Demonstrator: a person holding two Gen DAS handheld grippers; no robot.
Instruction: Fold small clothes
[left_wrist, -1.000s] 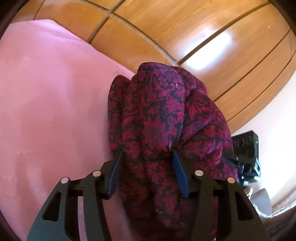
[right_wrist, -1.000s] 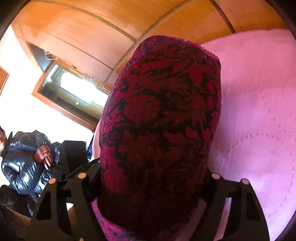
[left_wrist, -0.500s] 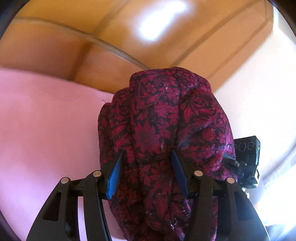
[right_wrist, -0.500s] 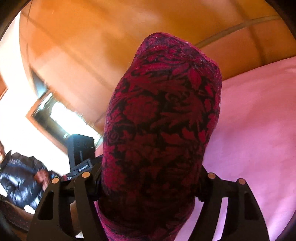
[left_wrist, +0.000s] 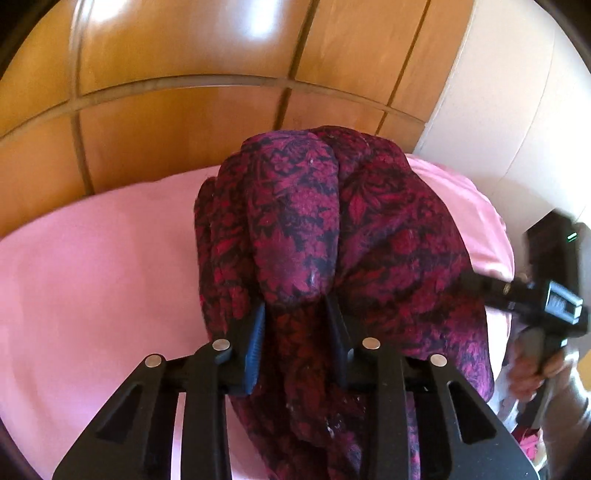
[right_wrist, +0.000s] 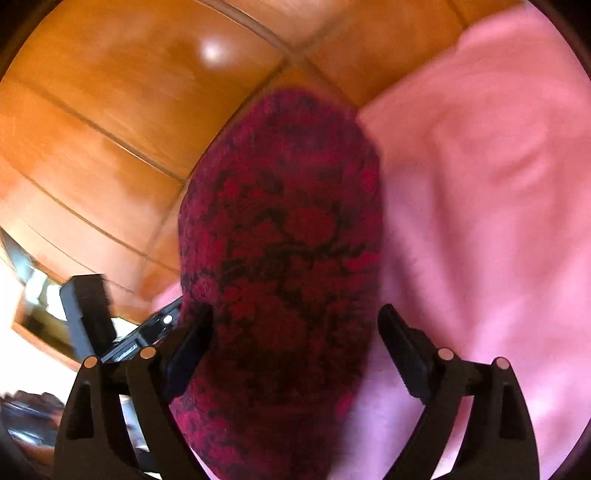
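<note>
One dark red floral garment (left_wrist: 332, 236), one pink sheet (left_wrist: 92, 277). Left gripper (left_wrist: 295, 328) closing, narrow, pinching a fold. Right gripper (right_wrist: 295, 332) opening wide, cloth bunched between.

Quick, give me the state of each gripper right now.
Left gripper: jaws closing, pinching a fold of the red floral cloth.
Right gripper: jaws opening, cloth bunched between them; right pad stands clear.

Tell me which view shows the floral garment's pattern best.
The left wrist view: the floral garment is sharp there, leaves and folds distinct, bunched between the closing left claw. The right wrist view shows the cloth motion-blurred.
</note>
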